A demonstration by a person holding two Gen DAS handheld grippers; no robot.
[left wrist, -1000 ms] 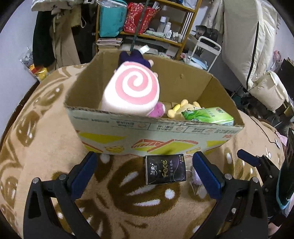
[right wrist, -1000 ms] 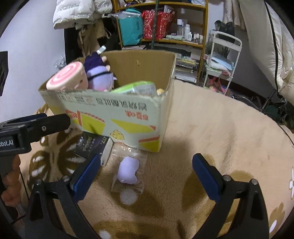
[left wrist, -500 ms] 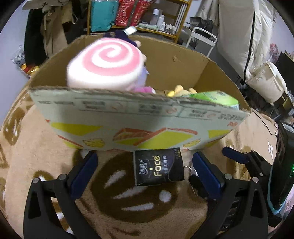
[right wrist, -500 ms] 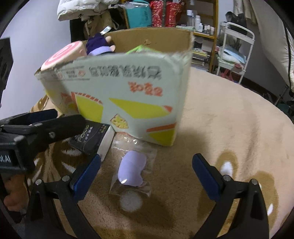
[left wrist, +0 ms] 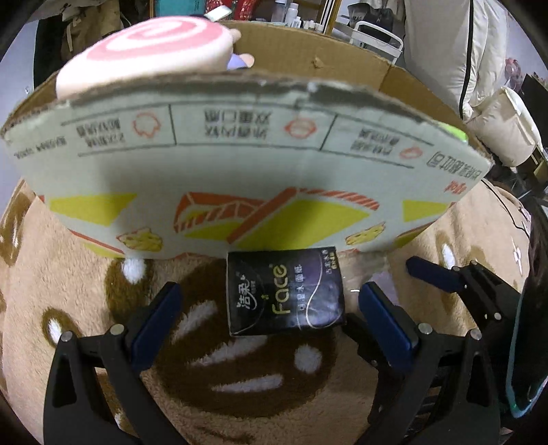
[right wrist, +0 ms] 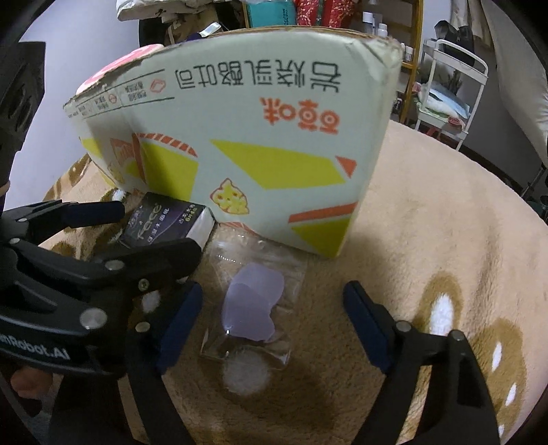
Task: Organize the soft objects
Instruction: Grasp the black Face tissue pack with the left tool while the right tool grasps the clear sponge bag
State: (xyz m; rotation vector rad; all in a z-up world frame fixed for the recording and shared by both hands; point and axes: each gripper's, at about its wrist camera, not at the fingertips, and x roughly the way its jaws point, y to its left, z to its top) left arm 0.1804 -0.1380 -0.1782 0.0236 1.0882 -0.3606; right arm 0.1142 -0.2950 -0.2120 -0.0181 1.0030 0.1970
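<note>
A black "Face" tissue pack (left wrist: 286, 291) lies on the brown rug against the front of a printed cardboard box (left wrist: 239, 171). My left gripper (left wrist: 270, 318) is open, low over the rug, with the pack between its blue pads. A pink-swirl plush (left wrist: 150, 44) sticks out of the box. In the right wrist view a clear bag with a purple soft piece (right wrist: 251, 303) lies by the box corner (right wrist: 274, 137). My right gripper (right wrist: 274, 318) is open around that bag. The tissue pack (right wrist: 164, 224) and the left gripper show at its left.
The patterned brown rug (right wrist: 445, 222) spreads to the right of the box. Shelves (right wrist: 342, 13), a white cart (right wrist: 452, 89) and white bedding (left wrist: 455, 44) stand behind the box. The right gripper's finger (left wrist: 441, 274) shows close at the right of the left wrist view.
Both grippers have moved down and forward toward the box. The tissue pack and the bagged purple piece now sit between their open fingers. The box contents have dropped behind its wall.
</note>
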